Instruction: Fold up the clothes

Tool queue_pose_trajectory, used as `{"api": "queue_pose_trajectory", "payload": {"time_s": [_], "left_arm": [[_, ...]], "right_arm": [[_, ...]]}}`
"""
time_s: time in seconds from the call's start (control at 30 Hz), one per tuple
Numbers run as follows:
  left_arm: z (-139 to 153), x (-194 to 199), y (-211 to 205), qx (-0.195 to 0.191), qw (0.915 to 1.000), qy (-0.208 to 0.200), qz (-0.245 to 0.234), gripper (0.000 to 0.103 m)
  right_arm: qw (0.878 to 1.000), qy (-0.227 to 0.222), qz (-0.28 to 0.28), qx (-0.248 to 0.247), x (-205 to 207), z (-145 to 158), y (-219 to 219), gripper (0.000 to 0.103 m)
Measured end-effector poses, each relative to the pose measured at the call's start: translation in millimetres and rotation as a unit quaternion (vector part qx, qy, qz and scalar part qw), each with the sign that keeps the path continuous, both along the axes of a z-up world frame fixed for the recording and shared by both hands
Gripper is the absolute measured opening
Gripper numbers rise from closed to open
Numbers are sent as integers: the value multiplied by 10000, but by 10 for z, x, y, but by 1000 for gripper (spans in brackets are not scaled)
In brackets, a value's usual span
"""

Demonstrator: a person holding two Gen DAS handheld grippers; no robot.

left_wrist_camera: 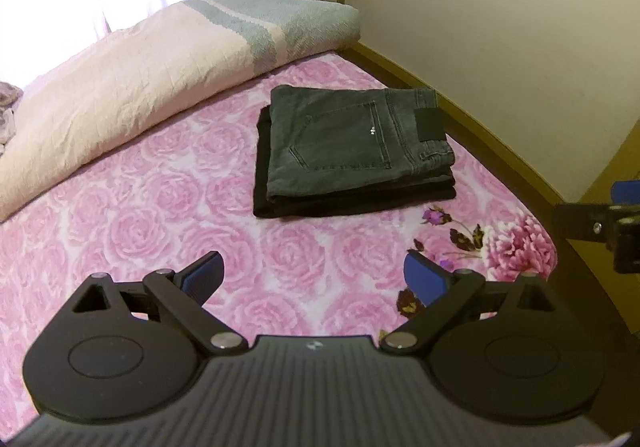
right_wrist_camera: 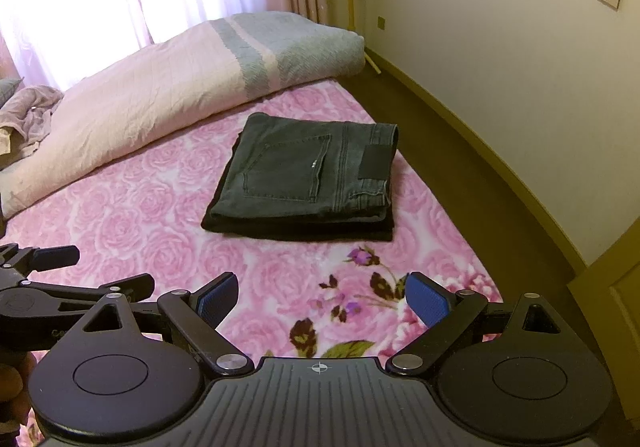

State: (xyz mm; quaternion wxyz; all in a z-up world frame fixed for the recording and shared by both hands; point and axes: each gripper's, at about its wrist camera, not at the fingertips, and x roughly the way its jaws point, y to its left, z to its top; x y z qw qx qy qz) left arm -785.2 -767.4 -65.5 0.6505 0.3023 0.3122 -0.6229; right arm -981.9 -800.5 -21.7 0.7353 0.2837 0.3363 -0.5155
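Here, ahead of the left gripper [left_wrist_camera: 314, 279] and right gripper [right_wrist_camera: 322, 301], both spread and empty, lie folded jeans [left_wrist_camera: 352, 139] on a black garment [left_wrist_camera: 320, 207]: dense, limp denim, probably best pinched at its stacked near edge.

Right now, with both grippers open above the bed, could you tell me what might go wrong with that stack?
1. The folded jeans lie on a black garment; gripping only the top could slide the stack askew.
2. The stack lies near the bed's edge and might slip toward the floor if nudged.
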Motion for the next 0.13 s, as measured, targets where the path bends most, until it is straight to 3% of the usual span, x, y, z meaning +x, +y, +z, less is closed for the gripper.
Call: {"api": "queue_pose_trajectory", "payload": {"time_s": [0.13], "left_arm": [[56, -6, 17, -154, 9998, -126, 25, 96]], "right_arm": [[10000, -44, -8, -3, -3, 7, -20, 93]]}}
